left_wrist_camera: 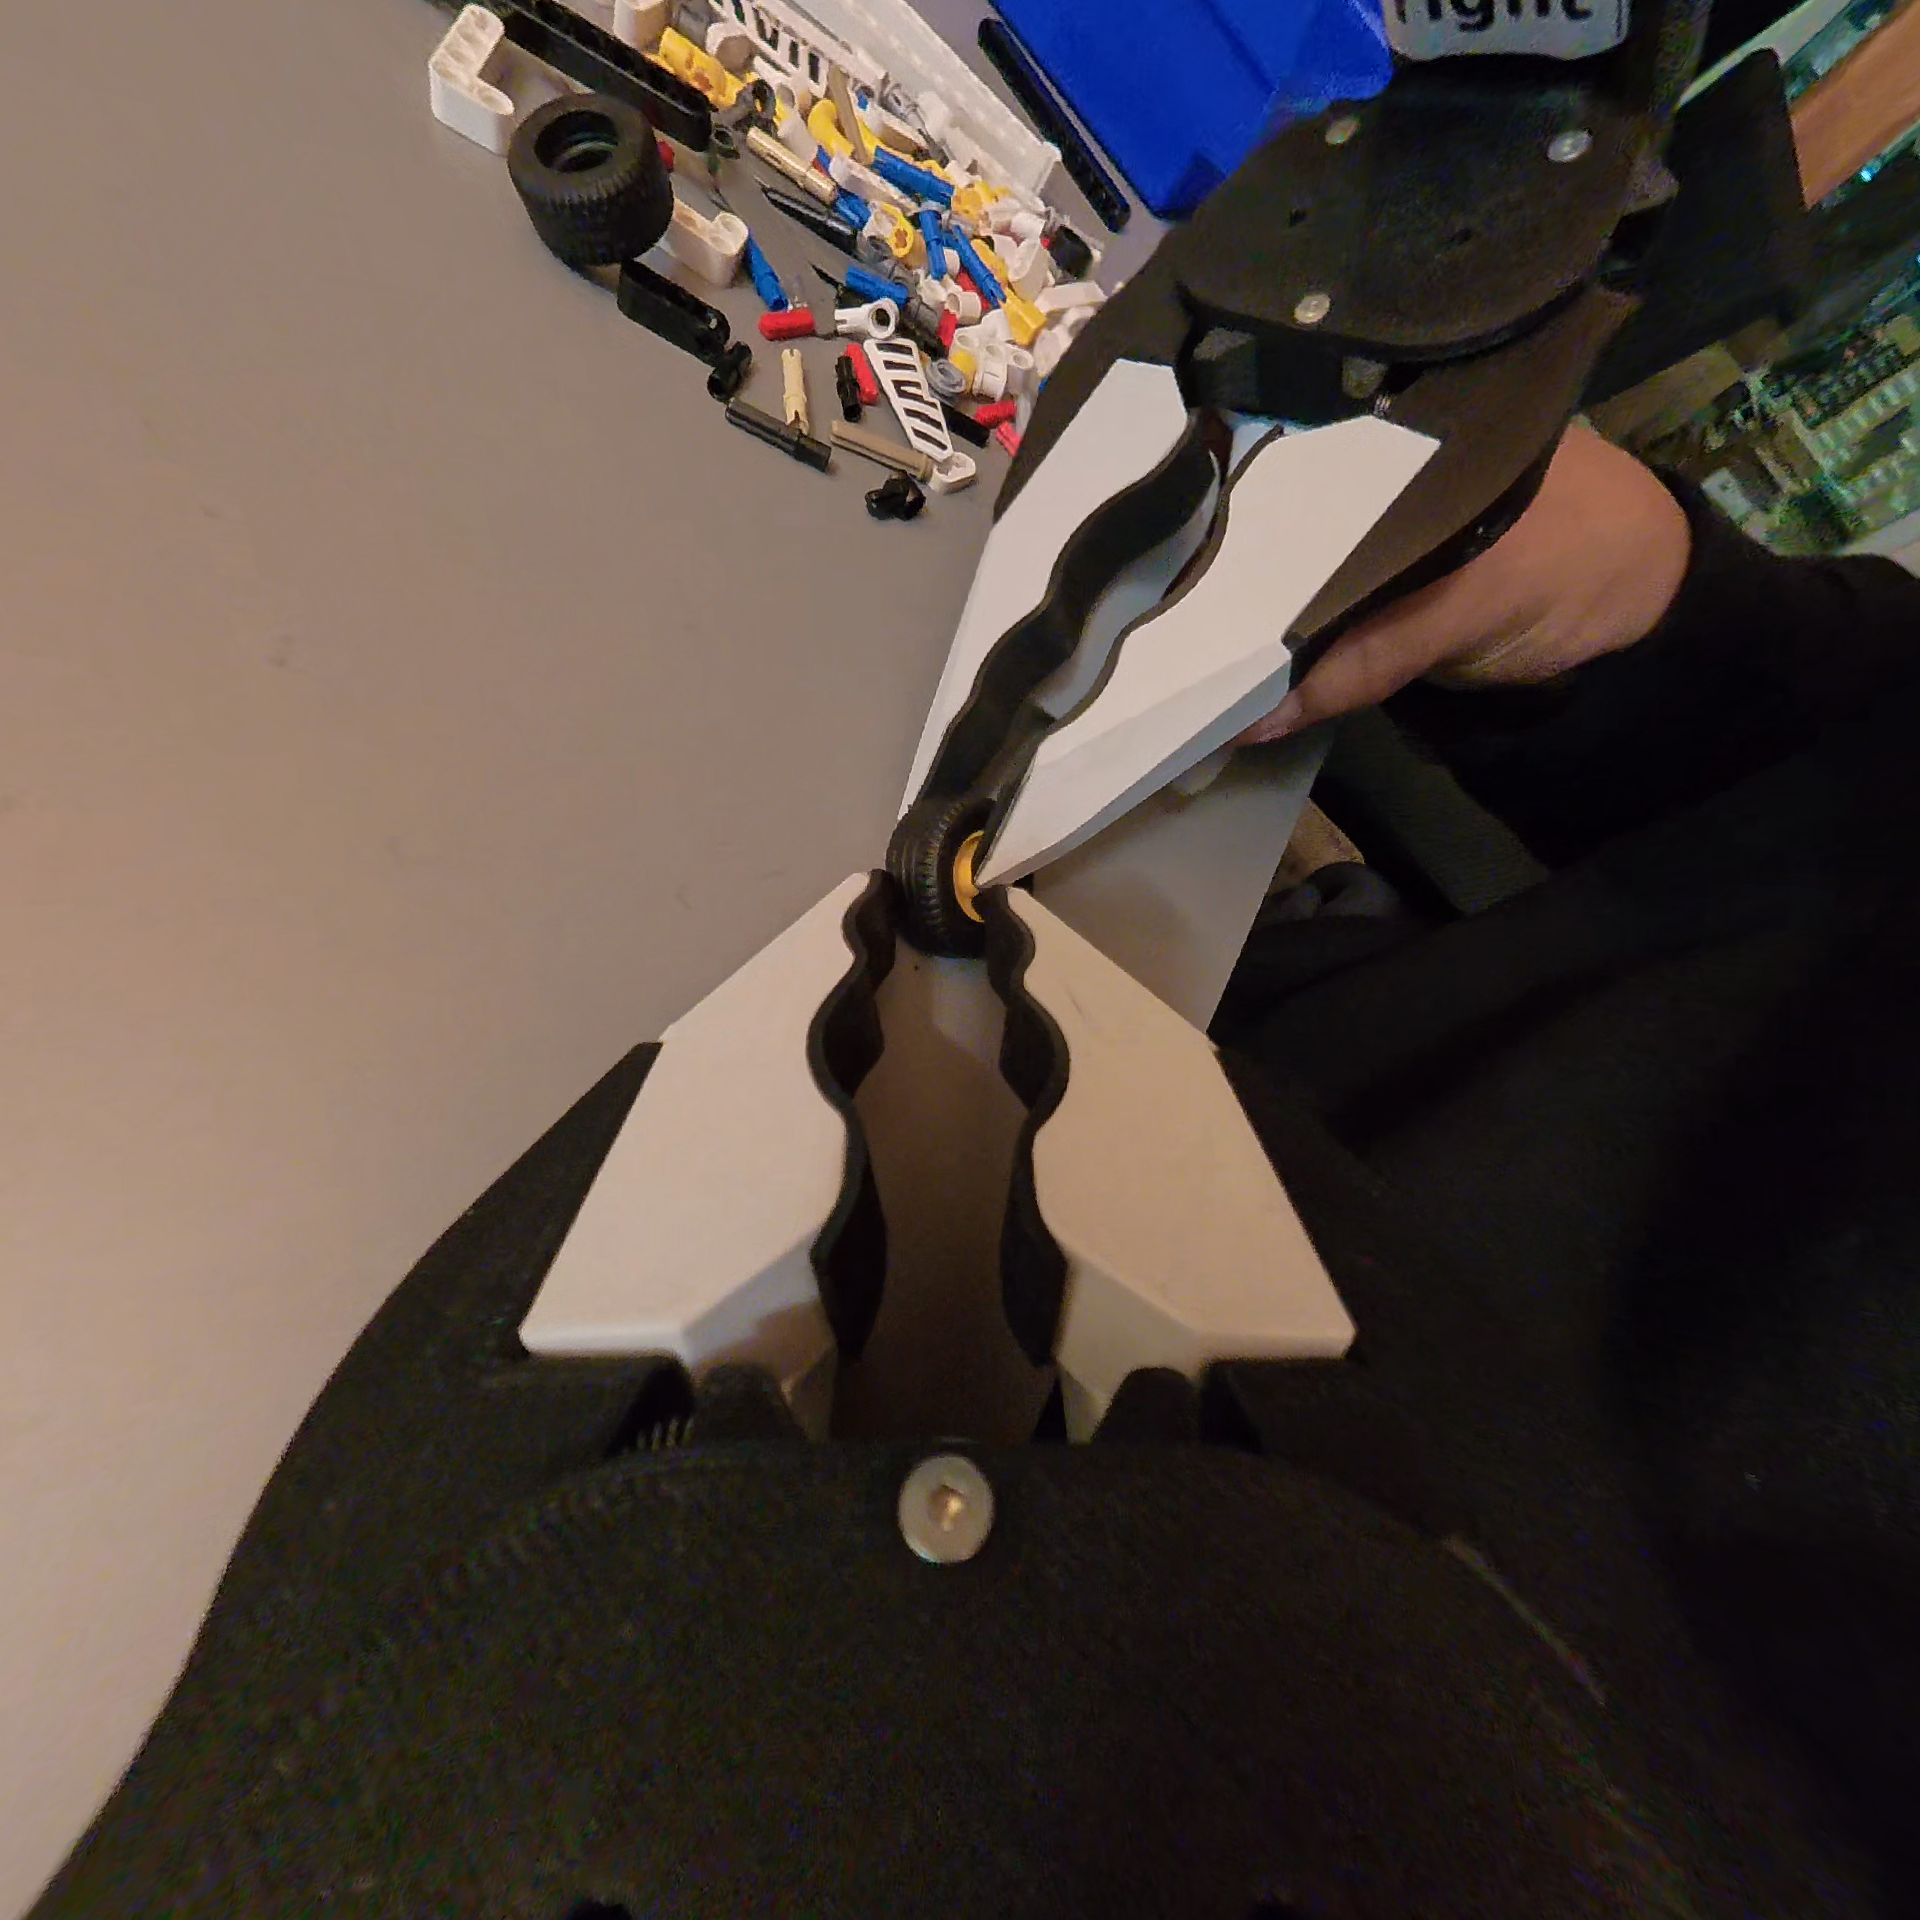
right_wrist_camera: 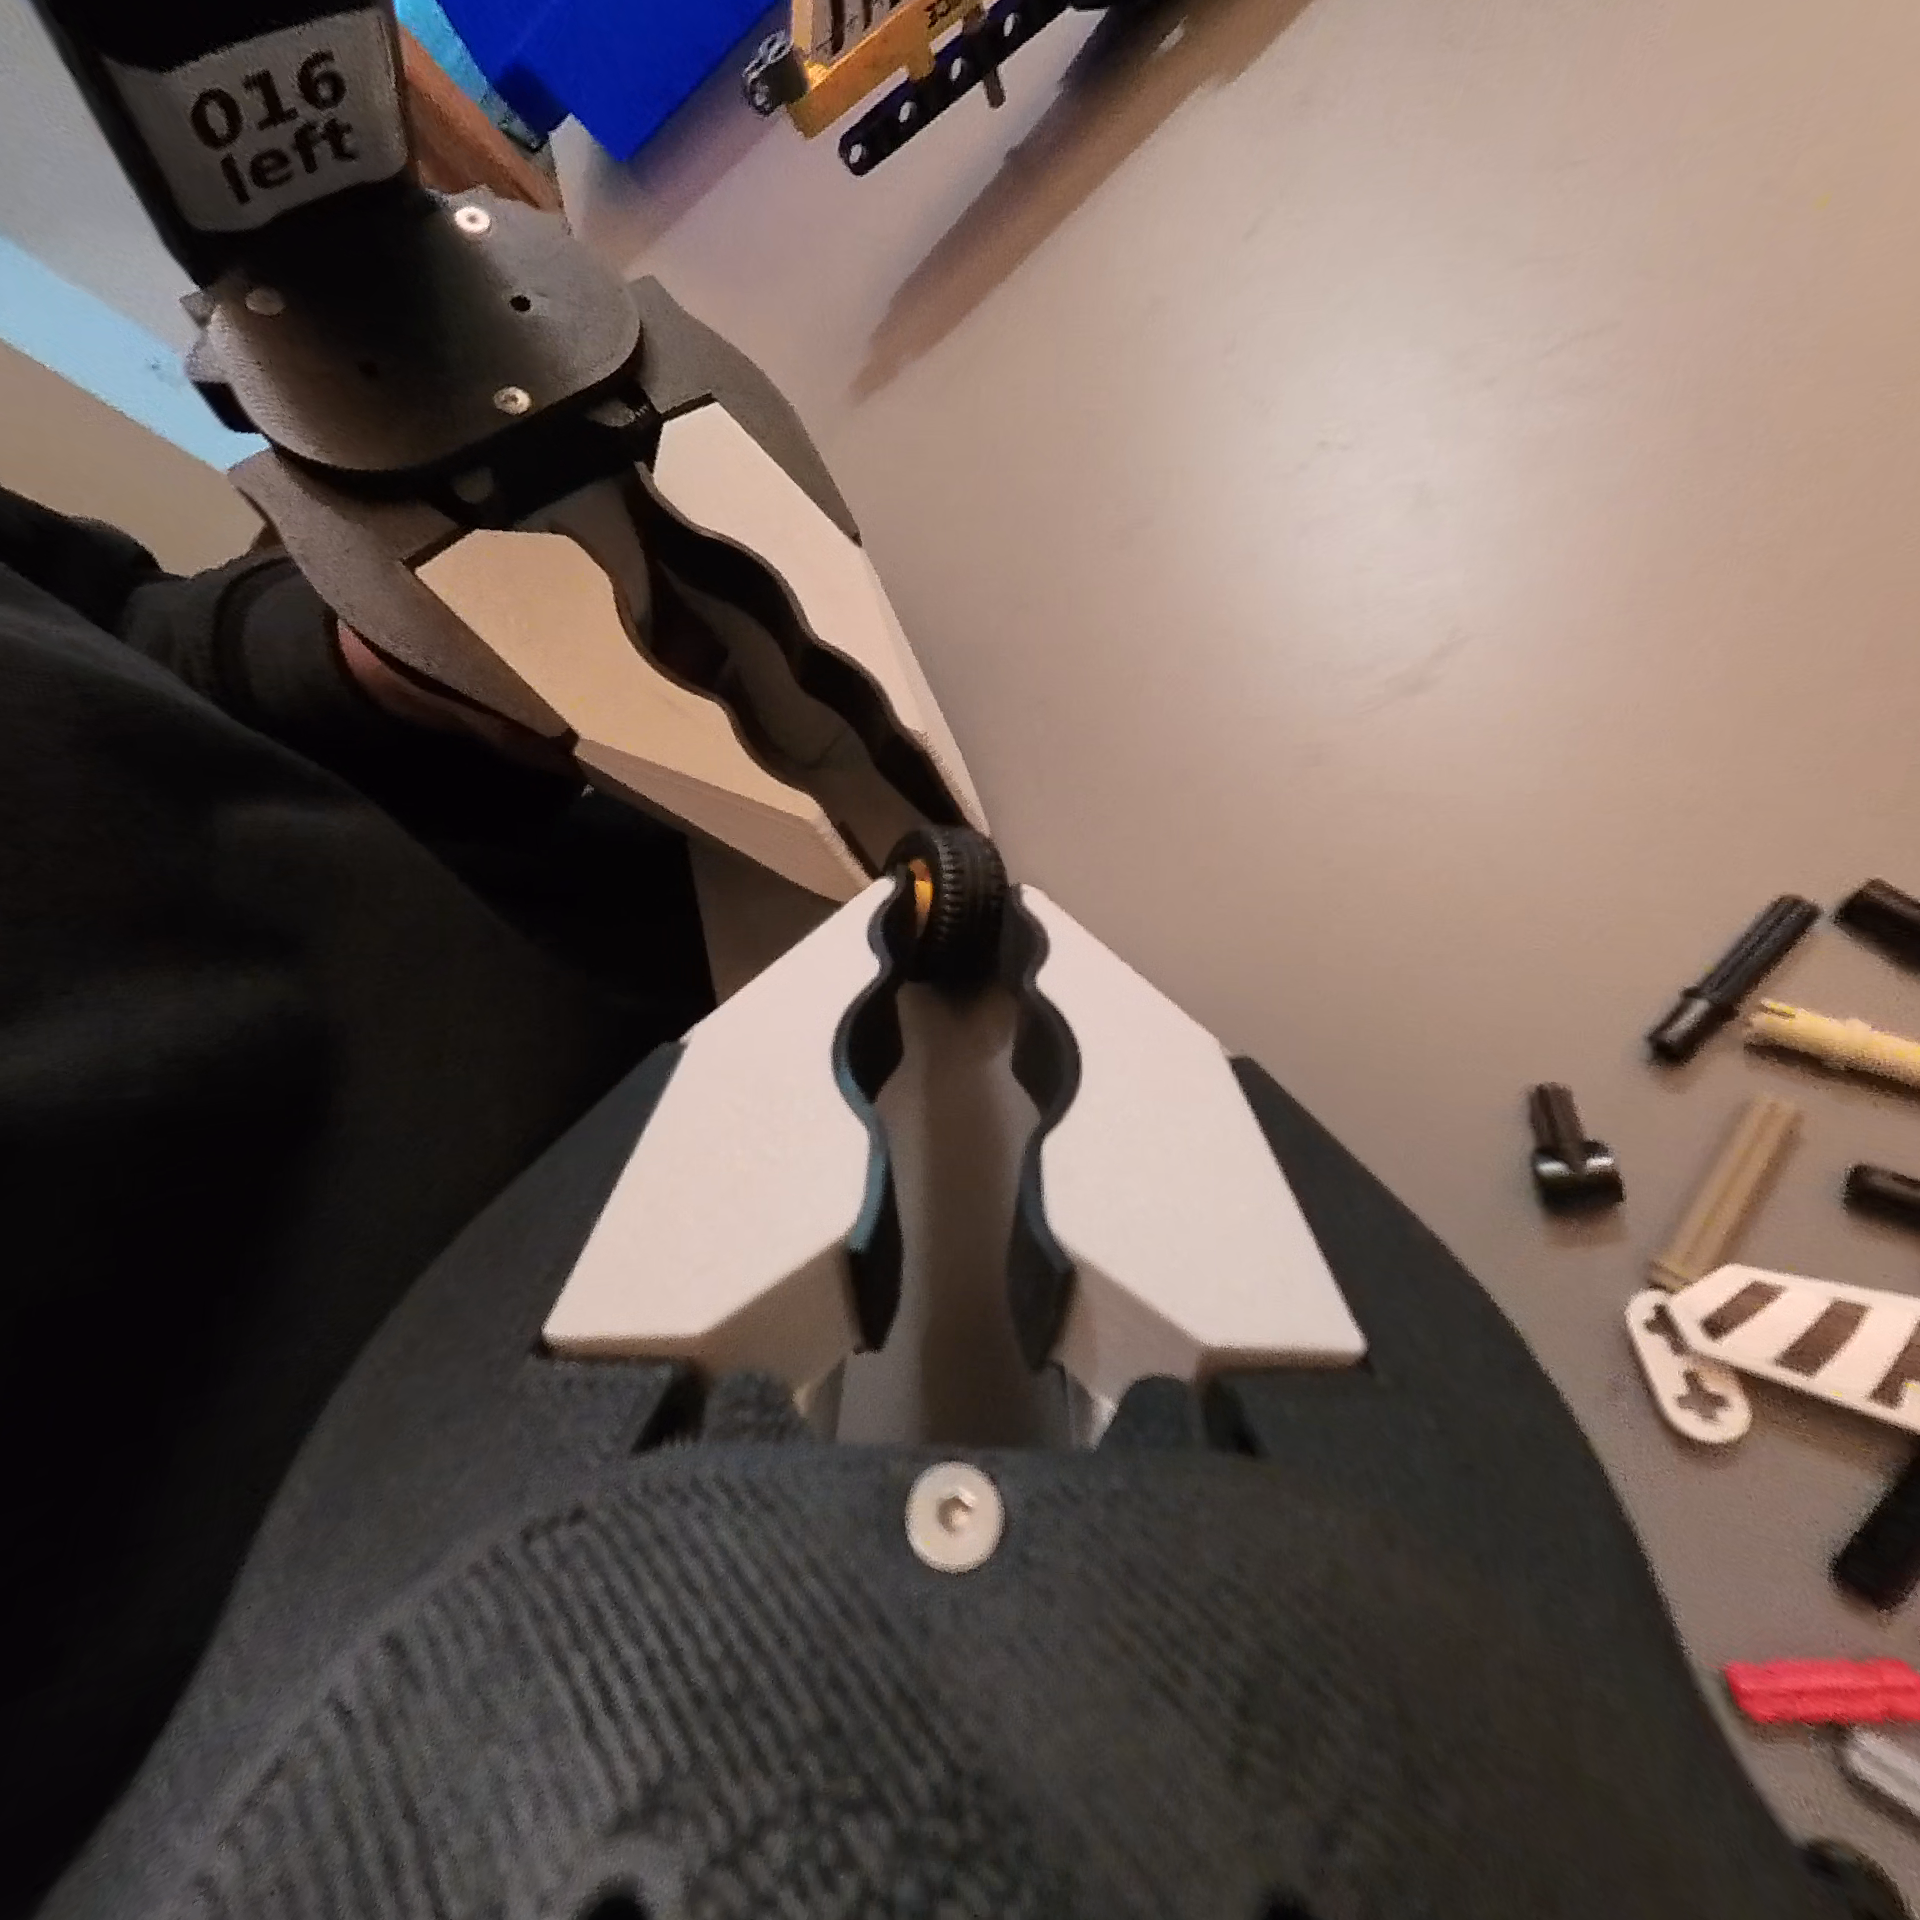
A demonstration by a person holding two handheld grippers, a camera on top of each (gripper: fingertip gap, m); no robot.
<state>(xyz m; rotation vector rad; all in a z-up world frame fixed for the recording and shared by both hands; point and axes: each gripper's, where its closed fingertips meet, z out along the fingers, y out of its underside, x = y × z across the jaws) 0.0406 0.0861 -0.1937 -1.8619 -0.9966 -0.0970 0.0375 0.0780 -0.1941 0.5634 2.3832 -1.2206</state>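
Both grippers meet on one small black wheel with a yellow middle, held up in the air above the grey desk. The left gripper has narrow jaws pinching the wheel's sides. The right gripper also has narrow jaws closed on it. The pile of small building pieces lies far off. A bigger black tyre sits beside that pile.

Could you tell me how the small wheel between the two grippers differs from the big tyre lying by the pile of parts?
The small wheel has a yellow hub; the big tyre shows only a dark hollow centre. The small wheel is held off the table between the fingertips of the left gripper and right gripper; the big tyre rests on the grey table. Both have black ribbed rubber treads.
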